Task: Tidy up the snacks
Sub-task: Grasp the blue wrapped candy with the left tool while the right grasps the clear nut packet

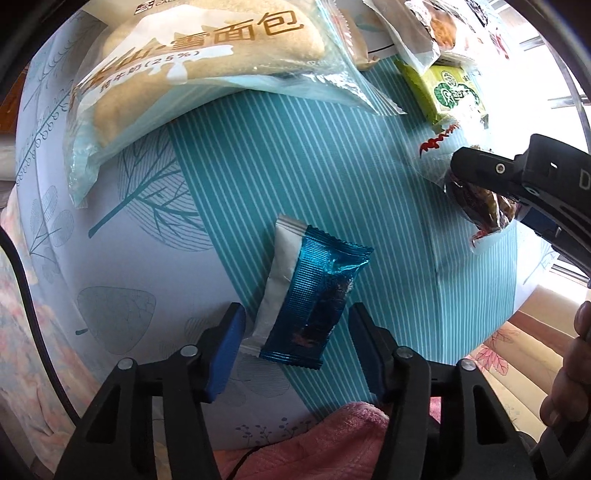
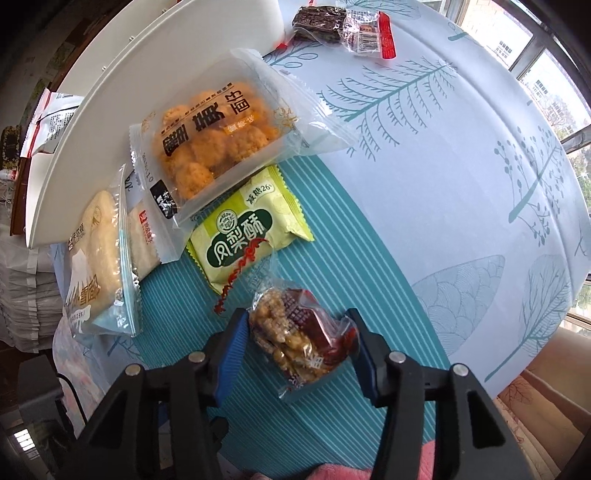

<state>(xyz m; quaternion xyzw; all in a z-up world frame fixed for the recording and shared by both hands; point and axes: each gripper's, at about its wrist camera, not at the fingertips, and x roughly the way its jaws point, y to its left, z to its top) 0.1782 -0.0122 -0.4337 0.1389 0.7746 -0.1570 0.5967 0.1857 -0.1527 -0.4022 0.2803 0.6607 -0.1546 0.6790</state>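
Note:
A blue foil packet (image 1: pixel 317 291) lies partly over a white packet (image 1: pixel 277 280) on the striped teal cloth (image 1: pixel 295 166). My left gripper (image 1: pixel 295 347) straddles both from above, and its blue pads stand just clear of them, open. A clear-wrapped walnut and date snack (image 2: pixel 295 332) lies between the pads of my right gripper (image 2: pixel 299 343), which press on its wrapper at both sides. In the left wrist view that same snack (image 1: pixel 476 206) shows at the right under a black finger (image 1: pixel 484 170).
A large bread packet (image 1: pixel 177 74) lies at the back. A green pastry packet (image 2: pixel 247 236), an orange puff bread pack (image 2: pixel 218 147), a white tray rim (image 2: pixel 110 110) and a dark cake (image 2: pixel 321 22) lie beyond. A hand (image 1: pixel 569 369) shows at right.

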